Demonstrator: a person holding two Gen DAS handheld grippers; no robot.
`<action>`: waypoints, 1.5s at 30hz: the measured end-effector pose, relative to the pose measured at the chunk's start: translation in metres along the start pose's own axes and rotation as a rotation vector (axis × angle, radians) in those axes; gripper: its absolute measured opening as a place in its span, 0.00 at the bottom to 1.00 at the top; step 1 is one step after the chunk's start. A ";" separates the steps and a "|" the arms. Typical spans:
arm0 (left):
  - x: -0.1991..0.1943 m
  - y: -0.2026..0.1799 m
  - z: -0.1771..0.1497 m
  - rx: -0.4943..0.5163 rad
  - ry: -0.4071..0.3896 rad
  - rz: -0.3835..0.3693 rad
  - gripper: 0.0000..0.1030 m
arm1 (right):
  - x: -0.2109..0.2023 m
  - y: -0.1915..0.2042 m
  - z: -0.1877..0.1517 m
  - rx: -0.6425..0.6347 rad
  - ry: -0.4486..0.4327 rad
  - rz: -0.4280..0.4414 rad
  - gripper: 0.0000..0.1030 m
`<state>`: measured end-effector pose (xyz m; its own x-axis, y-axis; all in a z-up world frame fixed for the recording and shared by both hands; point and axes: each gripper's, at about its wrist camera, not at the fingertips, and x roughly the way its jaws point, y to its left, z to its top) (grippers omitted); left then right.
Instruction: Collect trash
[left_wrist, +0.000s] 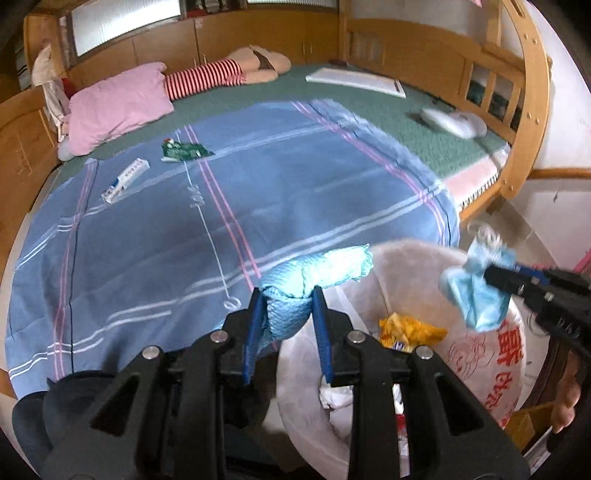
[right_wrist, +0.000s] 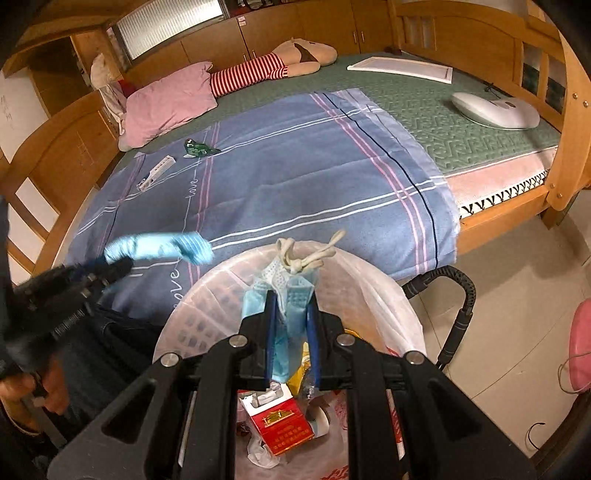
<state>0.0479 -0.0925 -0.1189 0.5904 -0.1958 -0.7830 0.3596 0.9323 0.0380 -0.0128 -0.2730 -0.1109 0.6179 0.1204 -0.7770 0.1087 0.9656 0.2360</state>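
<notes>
My left gripper (left_wrist: 288, 295) is shut on a rolled light-blue cloth (left_wrist: 317, 273) beside the rim of the trash bin (left_wrist: 513, 332); it also shows in the right wrist view (right_wrist: 155, 247). My right gripper (right_wrist: 291, 295) is shut on a blue face mask (right_wrist: 288, 314) with knotted ear loops, held over the bin (right_wrist: 192, 306); the mask also shows in the left wrist view (left_wrist: 476, 291). A white tube box (left_wrist: 123, 181) and a green wrapper (left_wrist: 184, 150) lie on the blue blanket (left_wrist: 295, 192).
The bin holds a yellow wrapper (left_wrist: 406, 328), a red cigarette pack (right_wrist: 284, 424) and tissues. A pink pillow (left_wrist: 118, 107), a striped plush toy (left_wrist: 221, 74), a white board (left_wrist: 354, 79) and a white device (left_wrist: 454, 122) lie on the bed. A black handle (right_wrist: 461, 306) stands right of the bin.
</notes>
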 end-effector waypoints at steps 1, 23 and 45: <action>0.004 -0.002 -0.001 0.006 0.009 0.001 0.27 | 0.000 0.000 0.000 -0.001 0.003 -0.003 0.16; 0.022 0.025 -0.008 -0.081 0.019 -0.054 0.75 | 0.009 -0.008 0.001 0.080 0.015 -0.016 0.51; 0.018 0.278 0.056 -0.452 -0.082 0.412 0.84 | 0.076 0.099 0.095 -0.039 0.008 0.118 0.59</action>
<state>0.1988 0.1458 -0.0873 0.6760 0.2017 -0.7088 -0.2407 0.9695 0.0463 0.1194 -0.1901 -0.0914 0.6181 0.2357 -0.7500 0.0049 0.9528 0.3036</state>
